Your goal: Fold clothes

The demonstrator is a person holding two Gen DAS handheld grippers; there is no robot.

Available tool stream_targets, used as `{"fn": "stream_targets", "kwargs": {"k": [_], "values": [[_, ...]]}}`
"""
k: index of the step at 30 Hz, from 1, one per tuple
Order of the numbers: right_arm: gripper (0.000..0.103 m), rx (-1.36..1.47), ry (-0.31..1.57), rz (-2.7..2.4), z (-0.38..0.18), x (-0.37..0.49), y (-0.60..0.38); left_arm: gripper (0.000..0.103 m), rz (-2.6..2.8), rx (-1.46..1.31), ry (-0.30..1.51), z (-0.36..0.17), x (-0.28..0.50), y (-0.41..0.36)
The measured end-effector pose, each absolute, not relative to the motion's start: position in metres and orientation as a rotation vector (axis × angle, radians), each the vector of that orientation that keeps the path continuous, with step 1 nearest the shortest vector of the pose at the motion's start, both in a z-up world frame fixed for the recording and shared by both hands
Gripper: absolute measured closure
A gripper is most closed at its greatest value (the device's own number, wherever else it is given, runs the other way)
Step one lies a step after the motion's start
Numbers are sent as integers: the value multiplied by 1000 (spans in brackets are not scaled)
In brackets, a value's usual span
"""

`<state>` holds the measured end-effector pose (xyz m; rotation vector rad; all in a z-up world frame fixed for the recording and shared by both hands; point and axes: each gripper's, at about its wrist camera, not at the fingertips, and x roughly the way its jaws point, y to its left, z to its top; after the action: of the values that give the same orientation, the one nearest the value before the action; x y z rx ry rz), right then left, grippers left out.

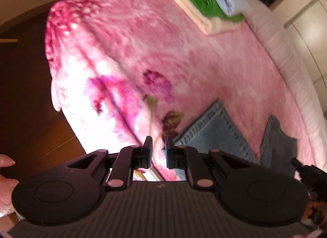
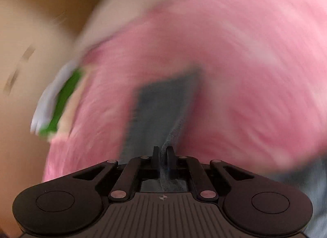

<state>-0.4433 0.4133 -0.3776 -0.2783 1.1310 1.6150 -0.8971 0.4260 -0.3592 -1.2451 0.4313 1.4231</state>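
On the pink floral fleece blanket [image 1: 204, 64] covering the bed lies the light-blue denim garment, prob jeans [image 1: 212, 133], spread near the front edge w/ a second, darker grey-blue part [image 1: 280, 146] to the side; can't tell if that's the same piece or another. Far corner: neat stack of folded cloths, cream, green and pale blue [image 1: 204, 0], well apart from the denim.

Right gripper [image 2: 163, 152]: fingers pressed together, pinching a ridge of the denim [image 2: 163, 107] between the pads; fabric runs away from the jaws across the blanket. Right view heavily motion-blurred, so grip depth is unclear.

Left gripper [image 1: 159, 146]: fingers slightly spread, narrow gap, nothing between them. Hovers near the bed's front edge, just beside the denim hem, not touching as far as I can tell.

Judgement: mid-fold, one side held, other side not yet grabbed.

Risks:
- only one pinch point, so the denim could swing or bunch instead of folding flat
- denim is heavy and stiff; a shallow pinch could slip out under a fast move (blur suggests speed)
- the left could nip the fleece along w/ the hem, dragging the blanket
- garment sits near the edge, so a slip may drop it to the floor
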Motion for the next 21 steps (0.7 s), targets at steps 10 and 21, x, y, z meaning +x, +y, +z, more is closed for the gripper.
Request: {"fn": "stream_targets", "kwargs": {"k": [10,21], "values": [[76,-828,918,2013,-370,-603,348,95,1469,-1230,414,-342,-908,399],[72,-741,849,1743,-379,-482,312,95,1276,-1129,321,-366,-845,397]]}}
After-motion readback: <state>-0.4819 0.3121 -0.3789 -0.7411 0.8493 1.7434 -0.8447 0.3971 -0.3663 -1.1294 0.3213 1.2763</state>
